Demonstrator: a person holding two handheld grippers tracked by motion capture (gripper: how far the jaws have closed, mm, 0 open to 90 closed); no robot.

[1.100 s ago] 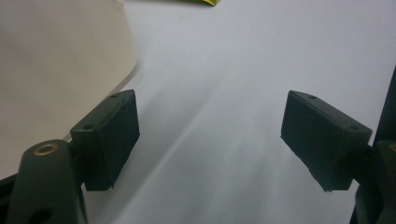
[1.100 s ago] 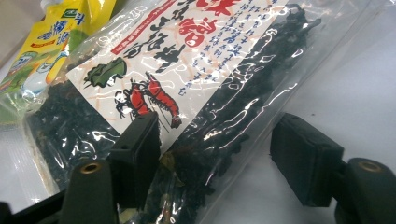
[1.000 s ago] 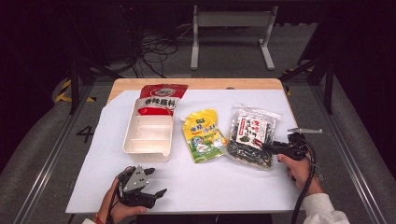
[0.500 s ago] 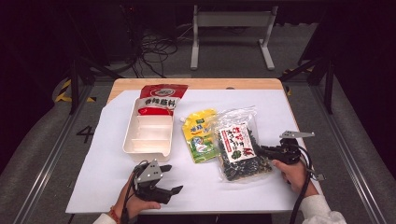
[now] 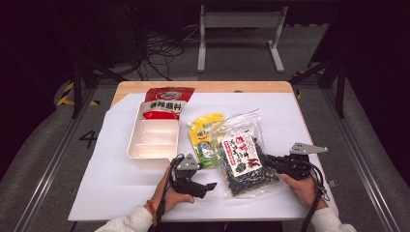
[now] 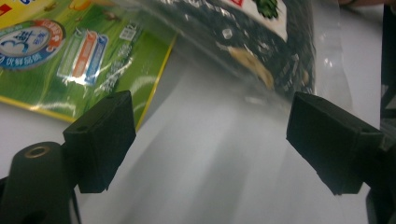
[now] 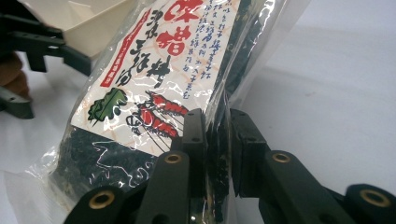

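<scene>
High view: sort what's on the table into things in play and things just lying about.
In play:
- clear bag of dark seaweed with a white label, pinched by the right gripper
- left gripper, jaws open beside that bag

Lying about:
- yellow-green foil pouch
- red seasoning packet
- cream divided plastic tray
</scene>
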